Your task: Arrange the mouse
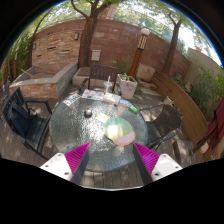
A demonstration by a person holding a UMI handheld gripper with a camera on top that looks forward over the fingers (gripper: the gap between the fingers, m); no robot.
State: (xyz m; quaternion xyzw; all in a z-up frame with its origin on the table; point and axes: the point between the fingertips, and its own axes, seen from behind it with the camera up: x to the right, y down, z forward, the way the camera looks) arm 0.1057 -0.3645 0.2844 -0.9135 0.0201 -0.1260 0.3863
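Outdoor patio, seen from above a round glass counter (75, 135). Hand-held gripper (112, 157) at 6 o'clock, fingers spread wide, nothing held; magenta pads (77, 159) visible on the inner faces, empty gap between them.

Mouse (119, 131): pale, rounded, lying on the glass just ahead of the fingers, roughly centred on the gap, not touched by either finger. It reads pinkish-green and blurry, so no detail on buttons or cable.

Small dark object (89, 113) on the glass beyond the mouse at about 11 o'clock from it, apart; cannot tell what it is. Green item (131, 106) at the far rim of the counter at 1 o'clock from the mouse, near a white planter (128, 87) with a small green plant. Flat pale thing (97, 95) at the far edge at 12 o'clock, unclear.

Dark metal chairs around the counter: one (25, 115) at 9 o'clock, one (101, 75) at 12 o'clock, and one (165, 122) at 3 o'clock. Brick wall (115, 45) behind, with a stone bench (50, 80) at 10 o'clock. Tree trunks (92, 25) rise above the wall.
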